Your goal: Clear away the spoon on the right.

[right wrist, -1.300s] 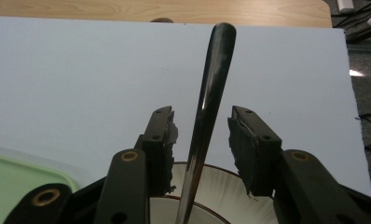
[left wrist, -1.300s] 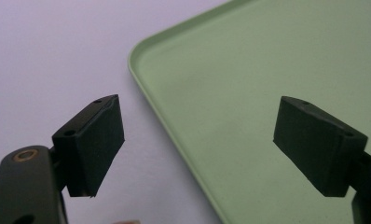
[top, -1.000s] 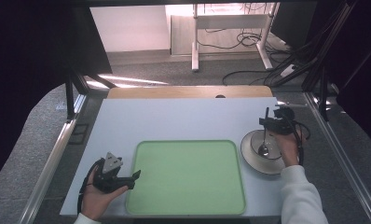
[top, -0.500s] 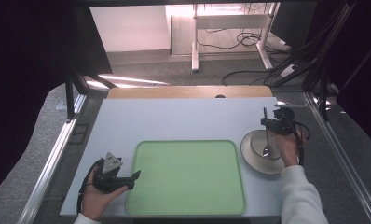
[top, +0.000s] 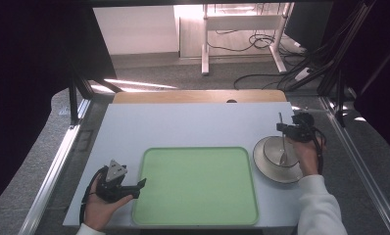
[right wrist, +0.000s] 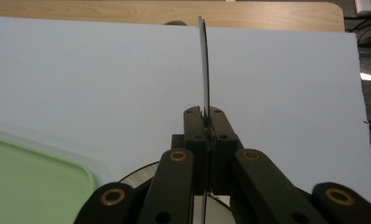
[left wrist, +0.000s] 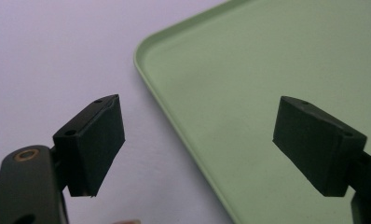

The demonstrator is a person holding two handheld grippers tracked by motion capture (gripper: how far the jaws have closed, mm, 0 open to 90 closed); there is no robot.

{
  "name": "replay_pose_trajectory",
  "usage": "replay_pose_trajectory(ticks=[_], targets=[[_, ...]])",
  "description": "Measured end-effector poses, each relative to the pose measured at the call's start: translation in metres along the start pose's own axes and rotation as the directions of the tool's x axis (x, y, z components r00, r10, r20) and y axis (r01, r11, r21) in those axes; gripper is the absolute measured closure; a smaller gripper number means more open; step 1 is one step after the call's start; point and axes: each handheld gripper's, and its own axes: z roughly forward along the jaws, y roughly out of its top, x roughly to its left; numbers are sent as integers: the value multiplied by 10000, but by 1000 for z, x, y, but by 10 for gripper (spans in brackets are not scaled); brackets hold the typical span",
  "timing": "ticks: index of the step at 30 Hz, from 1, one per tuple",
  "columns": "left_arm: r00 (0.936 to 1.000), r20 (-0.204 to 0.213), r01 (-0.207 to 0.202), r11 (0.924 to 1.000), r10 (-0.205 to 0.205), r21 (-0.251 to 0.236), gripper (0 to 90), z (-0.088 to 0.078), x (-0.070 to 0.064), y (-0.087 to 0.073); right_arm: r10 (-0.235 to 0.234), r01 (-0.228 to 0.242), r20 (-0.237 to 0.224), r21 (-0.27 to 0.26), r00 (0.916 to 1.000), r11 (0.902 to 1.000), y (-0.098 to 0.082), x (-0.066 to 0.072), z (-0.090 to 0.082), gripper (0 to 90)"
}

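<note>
Right gripper [top: 290, 128], jaws just closed tight on a spoon handle [right wrist: 204, 65] to lift it from the bowl [top: 277, 159]; left gripper [left wrist: 197, 144] waits wide open, empty, beside green tray [top: 198, 186]

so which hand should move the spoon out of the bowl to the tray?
Right. The right gripper is already shut on the spoon handle above the bowl; the left gripper sits open by the tray corner.
</note>
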Motion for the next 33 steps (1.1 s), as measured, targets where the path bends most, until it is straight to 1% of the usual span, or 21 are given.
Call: replay_pose_trajectory(ticks=[3, 5, 6, 8, 11, 12, 13, 18, 22, 23, 27, 28, 31, 32, 33], targets=[[10000, -13, -23, 10000, 23, -7, 161, -1, 0, 0, 77, -82, -236, -212, 9997, 9997, 1, -1, -7, 882], [10000, -21, -14, 10000, 14, -18, 161, -1, 1, 0, 102, -117, -372, -422, 9993, 9990, 3, 0, -13, 882], [10000, -23, 0, 10000, 0, -21, 161, -1, 1, 0, 83, -108, -431, -593, 9990, 9982, 5, 1, -18, 883], [10000, -24, 2, 10000, -2, -21, 161, -1, 1, 0, 44, -73, -447, -654, 9990, 9978, 6, 1, -21, 883], [10000, -25, 0, 10000, 0, -22, 161, -1, 1, 0, -3, -45, -517, -923, 9987, 9957, 8, 3, -28, 883], [10000, -27, -1, 10000, 1, -24, 161, -1, 1, 0, -37, -29, -604, -1082, 9982, 9941, 10, 5, -32, 883], [10000, -28, 1, 10000, -1, -24, 161, -1, 1, 0, -37, -29, -604, -1082, 9982, 9941, 10, 5, -32, 883], [10000, -39, 13, 10000, -13, -29, 161, -1, 1, 0, -109, -3, -778, -1425, 9969, 9898, 15, 10, -43, 883], [10000, -35, 12, 10000, -12, -26, 161, -1, 1, 0, -258, 103, -919, -1661, 9954, 9860, 18, 16, -52, 883], [10000, -39, 8, 10000, -8, -25, 162, -1, 1, 0, -360, 187, -964, -1747, 9947, 9844, 19, 20, -56, 883], [10000, -34, 14, 10000, -14, -28, 161, -1, 2, 0, -492, 287, -1089, -1821, 9928, 9829, 21, 25, -59, 883], [10000, -37, 17, 10000, -17, -30, 161, -2, 2, 0, -600, 378, -1161, -1852, 9914, 9820, 22, 29, -61, 883], [10000, -44, 17, 10000, -17, -23, 161, -1, 2, 0, -673, 425, -1271, -1887, 9896, 9811, 23, 32, -63, 883], [10000, -44, 7, 10000, -7, -10, 162, -1, 2, -1, -774, 503, -1376, -1905, 9875, 9804, 24, 36, -65, 883], [10000, -44, 7, 10000, -7, -10, 161, -1, 2, -1, -774, 503, -1376, -1905, 9875, 9804, 24, 36, -65, 883]])
